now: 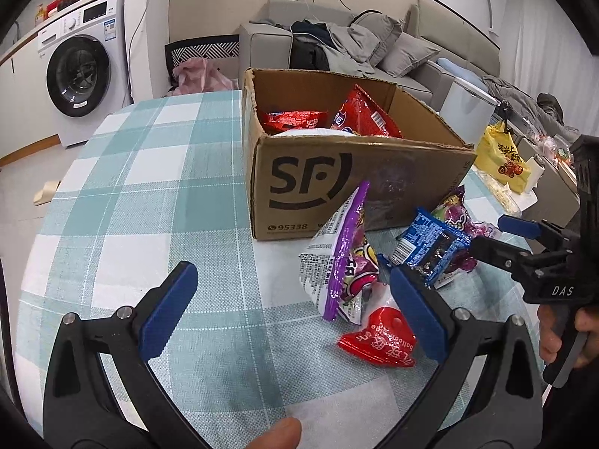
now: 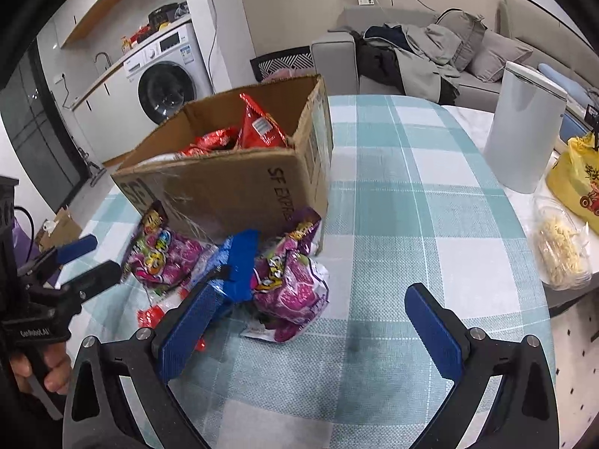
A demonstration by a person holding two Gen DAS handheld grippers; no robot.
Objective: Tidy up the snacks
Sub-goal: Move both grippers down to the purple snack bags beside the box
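An open cardboard box (image 1: 359, 183) marked SF stands on the checked table and holds red snack bags (image 1: 365, 114); it also shows in the right wrist view (image 2: 224, 187). In front of it lie purple candy bags (image 1: 344, 262) (image 2: 292, 280), a blue packet (image 1: 430, 243) (image 2: 239, 262) and a small red packet (image 1: 378, 336). My left gripper (image 1: 295, 310) is open and empty, its right finger next to the red packet. My right gripper (image 2: 310, 329) is open and empty, just right of the pile; it also shows in the left wrist view (image 1: 494, 235).
A white canister (image 2: 524, 131), a yellow bag (image 2: 576, 183) and a clear bag of pale snacks (image 2: 561, 254) sit at the table's right. A sofa with clothes (image 1: 355, 45) and a washing machine (image 1: 82, 71) stand beyond the table.
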